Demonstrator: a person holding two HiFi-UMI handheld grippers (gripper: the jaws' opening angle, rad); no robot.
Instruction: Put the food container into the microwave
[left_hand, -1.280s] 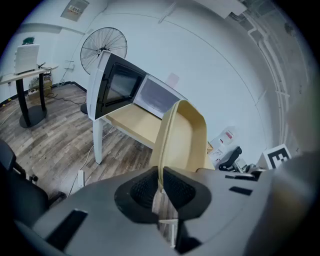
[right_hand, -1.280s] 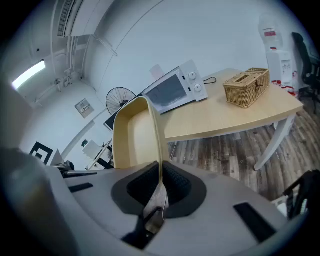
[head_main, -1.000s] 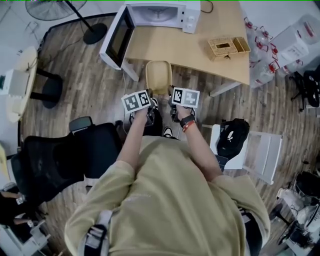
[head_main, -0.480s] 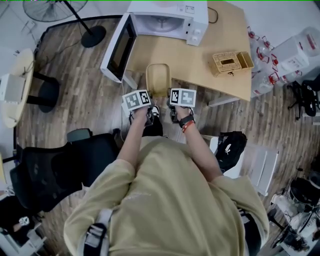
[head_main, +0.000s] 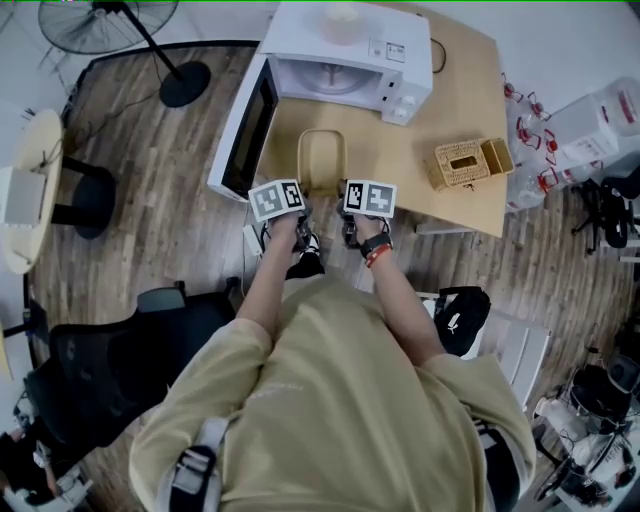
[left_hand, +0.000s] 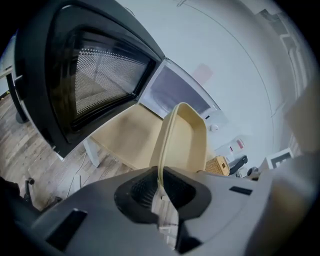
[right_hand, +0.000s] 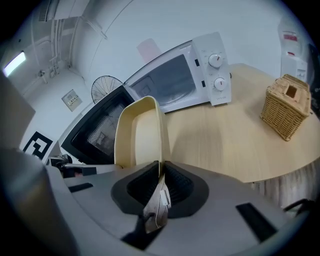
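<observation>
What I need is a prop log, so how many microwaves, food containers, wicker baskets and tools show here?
microwave: 1
food container: 1
wicker basket: 1
tools: 2, the left tool and the right tool, each shut on the food container's rim
Total: 5

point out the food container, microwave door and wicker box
food container (head_main: 322, 160): head view, its pale inner floor
microwave door (head_main: 255, 130): head view, the dark window pane
wicker box (head_main: 460, 165): head view, its woven top
</observation>
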